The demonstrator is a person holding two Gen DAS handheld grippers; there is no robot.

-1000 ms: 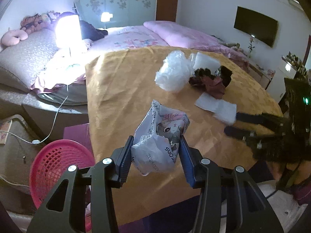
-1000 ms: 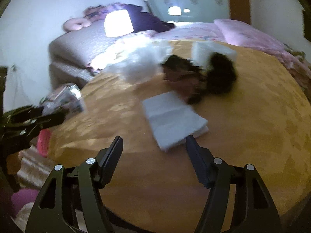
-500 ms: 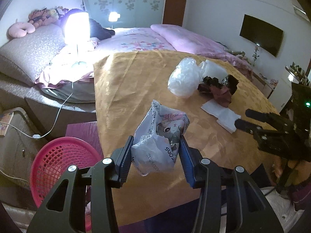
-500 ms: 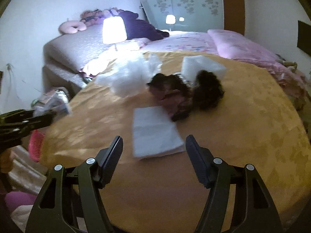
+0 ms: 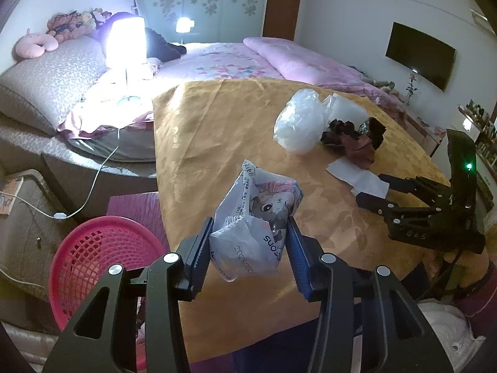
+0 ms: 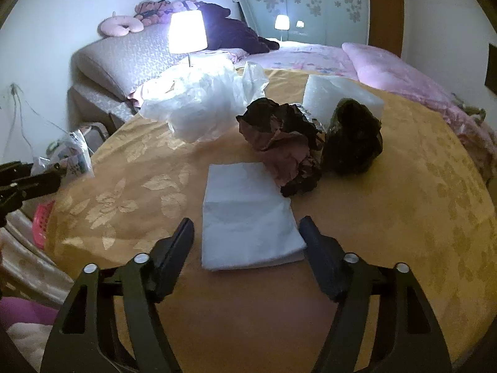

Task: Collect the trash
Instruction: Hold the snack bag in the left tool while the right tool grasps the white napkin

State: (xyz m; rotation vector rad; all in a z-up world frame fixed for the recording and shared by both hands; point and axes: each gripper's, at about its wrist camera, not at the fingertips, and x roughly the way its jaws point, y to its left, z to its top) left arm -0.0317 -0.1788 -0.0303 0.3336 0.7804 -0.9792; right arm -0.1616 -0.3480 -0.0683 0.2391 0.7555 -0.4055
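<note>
My left gripper (image 5: 250, 244) is shut on a crumpled white snack wrapper (image 5: 253, 220) with a cartoon print, held above the table's near-left edge. A pink mesh basket (image 5: 93, 267) stands on the floor below and to the left. My right gripper (image 6: 247, 239) straddles the near end of a folded white tissue (image 6: 245, 214) lying flat on the yellow tablecloth (image 6: 403, 217); its jaws are closing and the pads do not touch the tissue. Beyond it lie dark crumpled paper (image 6: 285, 143), a black wad (image 6: 354, 136), a clear plastic bag (image 6: 202, 102) and a white foam block (image 6: 338, 93).
A bed with pink bedding (image 5: 236, 59) and a lit lamp (image 5: 125, 43) fills the back. A white cable (image 5: 93, 186) trails on the floor left of the table. A television (image 5: 419, 56) hangs on the right wall.
My right gripper has moved forward so the white tissue now lies between its fingers, and its jaws have narrowed a little. The left gripper still holds the wrapper in the same place.
</note>
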